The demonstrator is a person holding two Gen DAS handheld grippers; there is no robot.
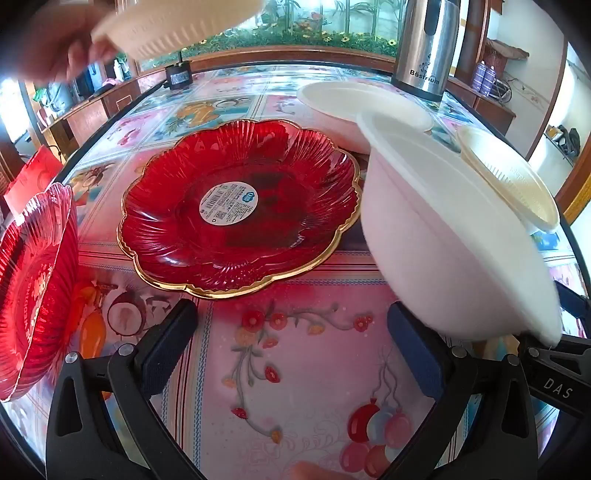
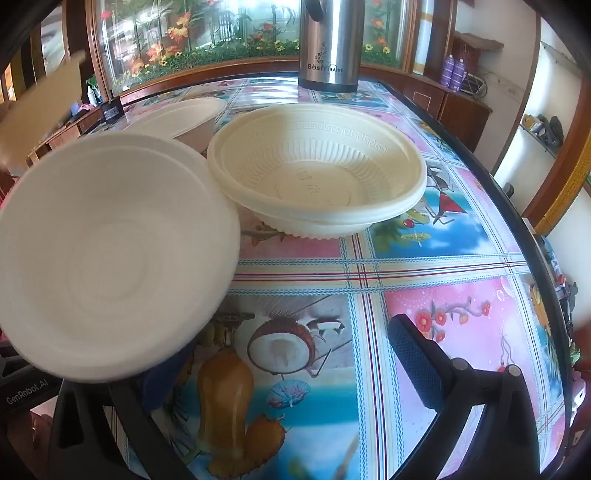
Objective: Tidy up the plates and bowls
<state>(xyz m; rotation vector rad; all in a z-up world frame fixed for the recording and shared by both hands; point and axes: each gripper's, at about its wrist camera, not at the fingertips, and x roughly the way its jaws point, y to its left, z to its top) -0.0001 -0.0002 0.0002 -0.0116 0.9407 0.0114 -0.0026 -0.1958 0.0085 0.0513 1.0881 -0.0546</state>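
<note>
A plain white bowl (image 2: 110, 266) fills the left of the right wrist view, tilted with its inside toward the camera and raised off the surface (image 2: 424, 266). Its lower edge covers the left finger of the right gripper (image 2: 295, 354), so I cannot tell whether that gripper has hold of it; the right finger (image 2: 413, 354) stands bare and well apart from the bowl. In the left wrist view the same bowl (image 1: 454, 236) shows its outer wall at the right of the frame.

Just behind it, in the centre of the right wrist view, 2 cream ribbed bowls (image 2: 317, 177) sit nested on the surface, the white bowl's rim overlapping theirs. Another white bowl (image 2: 184, 118) rests at upper left of that frame.

In the left wrist view a red scalloped plate (image 1: 240, 206) with a gold rim and a round label lies flat at the centre. A second red plate (image 1: 33, 288) stands tilted at the left edge. The left gripper (image 1: 291, 347) has its fingers spread wide with nothing between them, low over the flowered cloth.

At upper left of that view a blurred hand (image 1: 62, 48) holds a ribbed cream bowl (image 1: 177, 26) in the air. A steel thermos (image 2: 330, 44) stands at the far end of the surface, top centre in the right wrist view.
</note>
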